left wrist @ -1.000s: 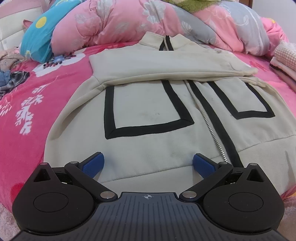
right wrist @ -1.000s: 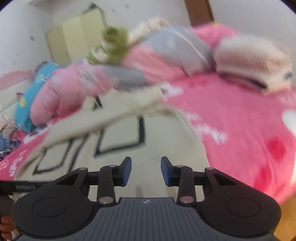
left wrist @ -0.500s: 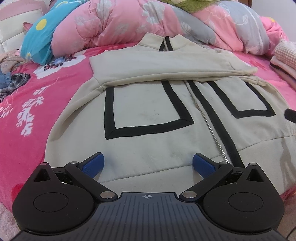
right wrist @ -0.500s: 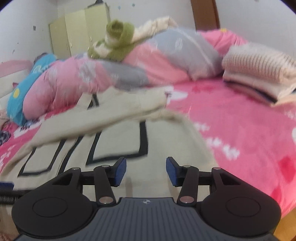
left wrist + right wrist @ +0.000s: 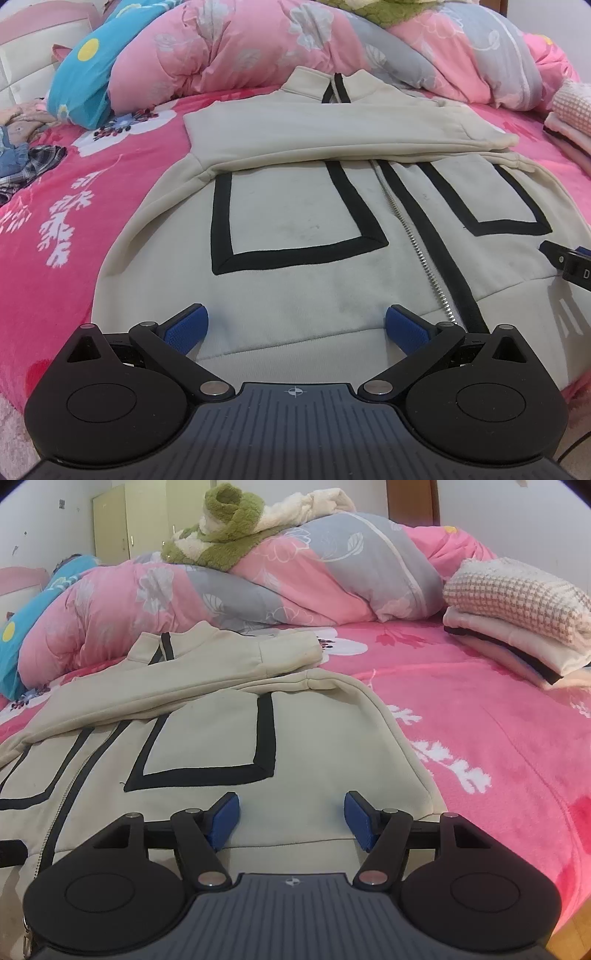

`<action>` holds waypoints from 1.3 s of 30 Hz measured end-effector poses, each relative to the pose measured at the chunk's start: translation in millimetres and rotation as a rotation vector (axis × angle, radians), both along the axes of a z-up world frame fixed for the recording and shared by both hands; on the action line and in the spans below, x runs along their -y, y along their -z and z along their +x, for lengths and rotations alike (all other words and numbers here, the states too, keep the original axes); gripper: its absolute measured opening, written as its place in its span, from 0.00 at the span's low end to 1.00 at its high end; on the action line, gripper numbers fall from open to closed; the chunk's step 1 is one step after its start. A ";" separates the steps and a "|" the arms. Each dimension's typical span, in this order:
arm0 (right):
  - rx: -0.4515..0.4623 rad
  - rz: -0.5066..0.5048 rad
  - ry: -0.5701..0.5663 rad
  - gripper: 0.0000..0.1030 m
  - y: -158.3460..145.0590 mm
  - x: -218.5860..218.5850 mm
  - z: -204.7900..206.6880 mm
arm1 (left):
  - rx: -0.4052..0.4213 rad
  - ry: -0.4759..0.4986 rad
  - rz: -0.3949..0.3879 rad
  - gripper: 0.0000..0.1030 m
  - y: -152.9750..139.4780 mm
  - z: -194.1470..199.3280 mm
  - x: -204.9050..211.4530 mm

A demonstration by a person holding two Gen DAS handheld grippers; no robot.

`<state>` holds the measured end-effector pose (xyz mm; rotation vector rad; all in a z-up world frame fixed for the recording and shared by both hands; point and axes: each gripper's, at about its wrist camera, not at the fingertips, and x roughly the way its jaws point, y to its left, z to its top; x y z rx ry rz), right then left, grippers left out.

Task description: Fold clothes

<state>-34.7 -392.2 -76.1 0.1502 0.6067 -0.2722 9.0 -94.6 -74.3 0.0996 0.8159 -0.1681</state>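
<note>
A cream zip jacket (image 5: 295, 229) (image 5: 207, 746) with black rectangle trim lies front up on the pink bed, both sleeves folded across its chest. My left gripper (image 5: 295, 326) hovers wide open over the jacket's bottom hem, left of the zipper (image 5: 417, 251), nothing between its blue pads. My right gripper (image 5: 291, 819) hangs low over the hem near the jacket's right corner, its jaws opening with only the flat fabric below them. The tip of the right gripper (image 5: 570, 264) shows at the right edge of the left wrist view.
A rolled pink and grey floral quilt (image 5: 295, 568) with a green plush (image 5: 225, 524) on top lies behind the jacket. A blue pillow (image 5: 85, 74) lies far left. Folded clothes (image 5: 517, 616) are stacked at the far right. Loose garments (image 5: 22, 158) lie at the left edge.
My right gripper has come down and closer to the jacket's hem and its jaws have spread wider. Its tip has come into the left wrist view. The left gripper has stayed still.
</note>
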 end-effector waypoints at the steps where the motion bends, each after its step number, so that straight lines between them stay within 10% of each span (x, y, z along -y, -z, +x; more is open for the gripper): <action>1: 0.001 -0.002 -0.001 0.64 0.1 -0.4 -0.4 | 0.000 -0.002 0.001 1.00 -0.1 -0.2 0.2; 39: 0.010 -0.014 -0.004 0.64 0.2 -2.6 -3.9 | 0.001 -0.003 0.020 1.00 -1.2 -5.8 3.2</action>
